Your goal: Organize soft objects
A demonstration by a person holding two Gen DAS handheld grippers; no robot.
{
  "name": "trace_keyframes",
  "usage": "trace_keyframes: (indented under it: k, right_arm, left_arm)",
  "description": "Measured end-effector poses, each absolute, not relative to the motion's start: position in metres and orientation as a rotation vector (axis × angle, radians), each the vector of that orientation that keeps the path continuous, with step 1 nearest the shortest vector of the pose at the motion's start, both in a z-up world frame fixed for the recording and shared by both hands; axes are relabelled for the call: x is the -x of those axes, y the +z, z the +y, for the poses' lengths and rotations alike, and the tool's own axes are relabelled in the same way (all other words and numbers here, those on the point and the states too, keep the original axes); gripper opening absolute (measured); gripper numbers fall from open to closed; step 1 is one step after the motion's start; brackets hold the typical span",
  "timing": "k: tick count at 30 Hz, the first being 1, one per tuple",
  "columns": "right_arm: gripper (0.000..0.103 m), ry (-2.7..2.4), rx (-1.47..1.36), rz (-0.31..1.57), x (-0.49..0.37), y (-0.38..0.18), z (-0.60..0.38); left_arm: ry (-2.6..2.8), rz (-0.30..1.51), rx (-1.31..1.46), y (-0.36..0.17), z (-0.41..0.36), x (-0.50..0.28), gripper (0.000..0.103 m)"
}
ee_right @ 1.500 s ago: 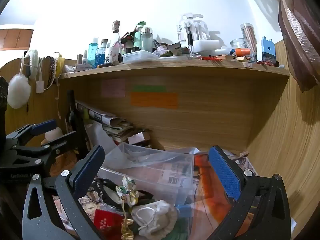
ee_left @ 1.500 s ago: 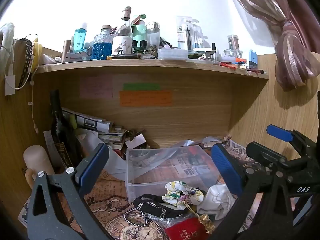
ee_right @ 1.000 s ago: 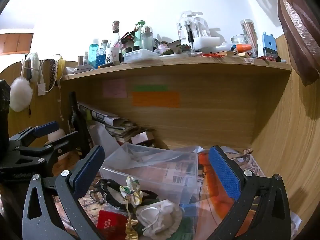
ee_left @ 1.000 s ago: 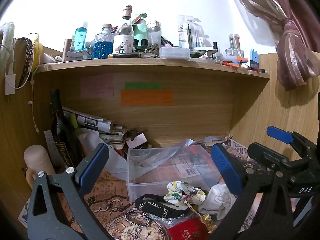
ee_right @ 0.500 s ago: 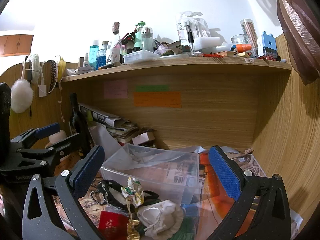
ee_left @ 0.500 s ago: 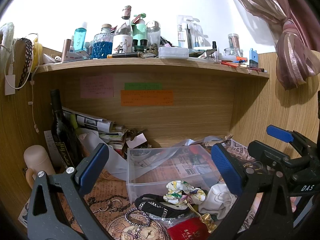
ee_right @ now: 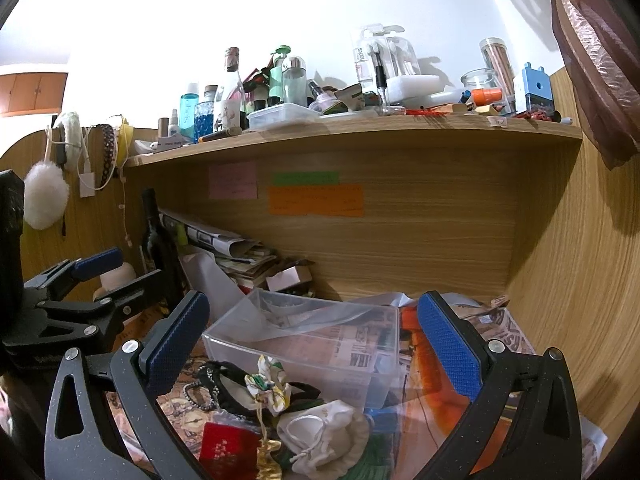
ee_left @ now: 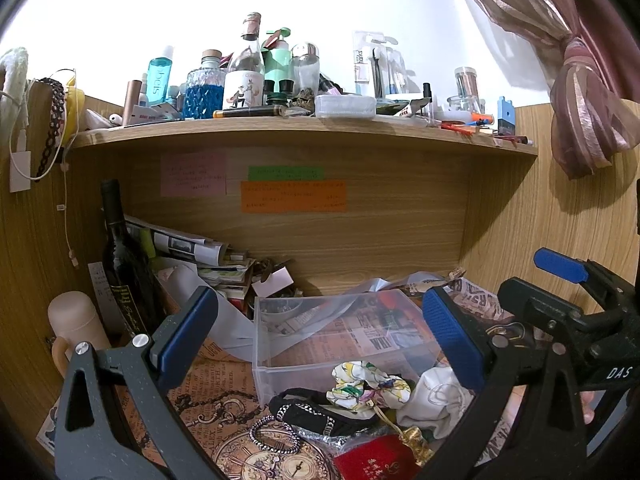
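Note:
A clear plastic bin (ee_left: 280,360) (ee_right: 248,344) stands on the desk under the shelf. In front of it lies a heap of soft things: a floral scrunchie (ee_left: 366,386) (ee_right: 268,382), a white drawstring pouch (ee_left: 434,400) (ee_right: 324,436), a black headband (ee_left: 316,412) (ee_right: 224,388), a beaded bracelet (ee_left: 272,438) and a red pouch (ee_left: 376,462) (ee_right: 226,450). My left gripper (ee_left: 320,336) is open and empty above the heap. My right gripper (ee_right: 314,340) is open and empty, also above it, to the right of the left one.
A dark wine bottle (ee_left: 124,264), a beige cup (ee_left: 76,328) and stacked papers (ee_left: 192,248) stand at the back left. The shelf (ee_left: 304,136) above carries several bottles. Wooden walls close both sides. A curtain (ee_left: 580,80) hangs at the right.
Both grippers have drifted slightly; the right wrist view has shifted a little so the bin and heap sit somewhat further right and higher. Nothing was taken hold of.

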State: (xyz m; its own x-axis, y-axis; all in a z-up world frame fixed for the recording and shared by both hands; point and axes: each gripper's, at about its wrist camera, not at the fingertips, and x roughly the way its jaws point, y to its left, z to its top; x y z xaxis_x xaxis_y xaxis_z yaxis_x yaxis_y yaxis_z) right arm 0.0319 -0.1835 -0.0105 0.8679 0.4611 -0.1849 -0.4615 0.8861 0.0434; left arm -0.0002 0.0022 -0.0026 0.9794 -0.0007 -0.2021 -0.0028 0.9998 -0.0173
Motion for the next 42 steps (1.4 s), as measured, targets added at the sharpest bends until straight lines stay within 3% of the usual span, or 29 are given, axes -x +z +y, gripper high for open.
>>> trace_keyframes:
  k: [42]
  right_arm:
    - [0.103,0.479,-0.007,0.181,-0.0301,-0.0076,-0.1871]
  left_arm:
    - [0.006,0.202,0.017,-0.0007,-0.0004,-0.0001,0.103]
